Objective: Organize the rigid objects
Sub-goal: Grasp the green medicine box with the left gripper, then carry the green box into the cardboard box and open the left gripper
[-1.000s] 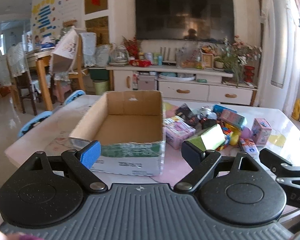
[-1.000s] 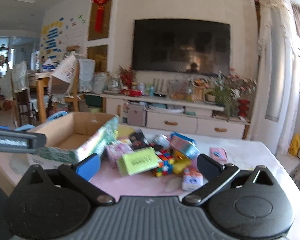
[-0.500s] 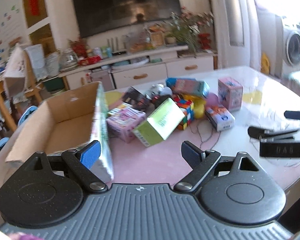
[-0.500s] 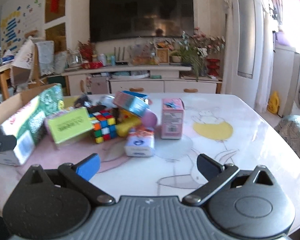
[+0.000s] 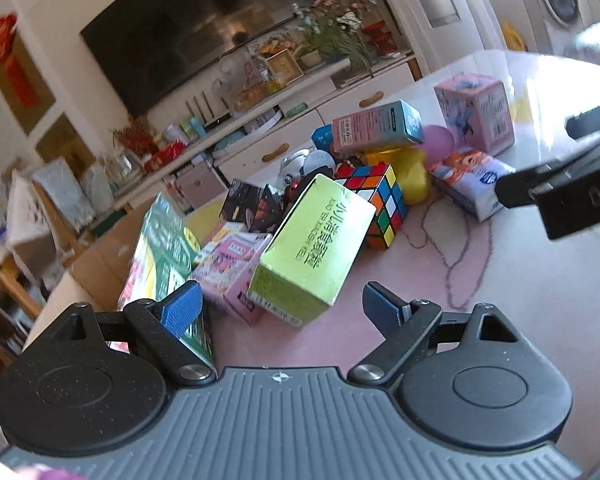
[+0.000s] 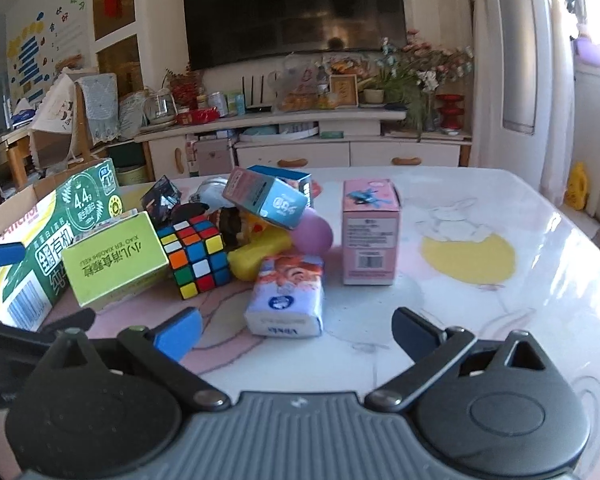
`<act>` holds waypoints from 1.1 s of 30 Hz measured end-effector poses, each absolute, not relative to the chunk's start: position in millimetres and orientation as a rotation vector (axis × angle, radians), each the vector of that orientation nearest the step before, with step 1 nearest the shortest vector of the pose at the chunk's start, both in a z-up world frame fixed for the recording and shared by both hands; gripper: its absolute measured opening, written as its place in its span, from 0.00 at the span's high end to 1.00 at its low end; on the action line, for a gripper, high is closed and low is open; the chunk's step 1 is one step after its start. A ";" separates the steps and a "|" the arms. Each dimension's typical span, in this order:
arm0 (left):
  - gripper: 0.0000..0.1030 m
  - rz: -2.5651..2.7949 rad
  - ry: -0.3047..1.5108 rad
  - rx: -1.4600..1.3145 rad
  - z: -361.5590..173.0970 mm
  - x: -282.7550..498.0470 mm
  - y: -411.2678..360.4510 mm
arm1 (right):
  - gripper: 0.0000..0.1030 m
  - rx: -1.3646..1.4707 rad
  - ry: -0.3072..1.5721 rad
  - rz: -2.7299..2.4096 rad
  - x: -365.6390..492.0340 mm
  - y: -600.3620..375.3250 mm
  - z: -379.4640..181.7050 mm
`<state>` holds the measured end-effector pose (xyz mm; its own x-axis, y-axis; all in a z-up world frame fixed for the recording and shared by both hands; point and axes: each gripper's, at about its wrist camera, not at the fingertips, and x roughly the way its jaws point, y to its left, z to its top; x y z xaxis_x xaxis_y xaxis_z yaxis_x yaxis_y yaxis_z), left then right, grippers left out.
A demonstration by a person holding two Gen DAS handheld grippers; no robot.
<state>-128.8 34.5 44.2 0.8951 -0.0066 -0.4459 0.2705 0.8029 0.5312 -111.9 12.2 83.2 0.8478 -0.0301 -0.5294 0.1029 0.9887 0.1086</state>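
Observation:
A pile of small objects lies on the table: a lime-green box [image 5: 312, 248] [image 6: 116, 258], a Rubik's cube [image 5: 374, 204] [image 6: 196, 254], a tissue pack [image 6: 286, 300] [image 5: 470, 184], an upright pink box [image 6: 370, 232] [image 5: 476, 112], a pink-and-blue box [image 6: 266, 198] [image 5: 376, 126], a yellow toy [image 6: 260, 254] and a purple ball [image 6: 312, 234]. My left gripper [image 5: 282, 310] is open, just in front of the lime-green box. My right gripper [image 6: 296, 332] is open, just in front of the tissue pack.
An open cardboard box with green print [image 6: 48, 248] [image 5: 164, 256] stands at the left of the pile. The table [image 6: 500, 320] has a pink and white cartoon cover. A TV cabinet [image 6: 300, 148] stands behind. The right gripper shows in the left wrist view [image 5: 560, 196].
Both grippers have swung right, from the cardboard box to the pile, and moved closer. The left view is now tilted. Both stay open.

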 end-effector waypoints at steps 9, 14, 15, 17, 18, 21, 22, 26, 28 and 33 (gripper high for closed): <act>0.00 -0.190 0.407 0.749 32.6 -117.3 29.5 | 0.09 0.112 0.591 -0.005 -81.8 21.1 78.2; 0.13 -0.187 0.429 0.770 31.7 -109.2 28.1 | 0.13 0.103 0.609 -0.009 -69.8 20.2 75.3; 0.18 -0.187 0.432 0.771 32.3 -109.2 28.5 | 0.15 0.106 0.612 -0.012 -67.9 18.8 74.9; 0.24 -0.182 0.441 0.774 32.8 -108.4 27.9 | 0.17 0.112 0.619 -0.015 -63.1 16.4 73.8; 0.24 -0.181 0.445 0.775 32.9 -107.3 27.4 | 0.19 0.112 0.622 -0.017 -60.7 16.2 73.0; 0.25 -0.180 0.461 0.765 34.0 -101.9 25.4 | 0.23 0.101 0.629 -0.026 -56.3 15.3 71.4; 0.26 -0.179 0.465 0.765 34.6 -101.1 25.5 | 0.26 0.097 0.630 -0.031 -55.4 15.4 71.0; 0.27 -0.178 0.482 0.744 37.1 -96.8 26.5 | 0.36 0.095 0.657 -0.042 -51.0 13.9 67.4; 0.29 -0.178 0.496 0.717 40.3 -94.0 28.4 | 0.44 0.085 0.674 -0.049 -49.0 14.5 64.9; 0.34 -0.189 0.549 0.601 51.7 -84.5 37.5 | 0.46 0.060 0.675 -0.059 -48.6 17.0 63.1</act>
<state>-84.5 37.5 51.7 0.8410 -0.0126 -0.5409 0.3237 0.8128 0.4844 -48.6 17.0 63.1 0.7792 -0.0352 -0.6258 0.0744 0.9966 0.0367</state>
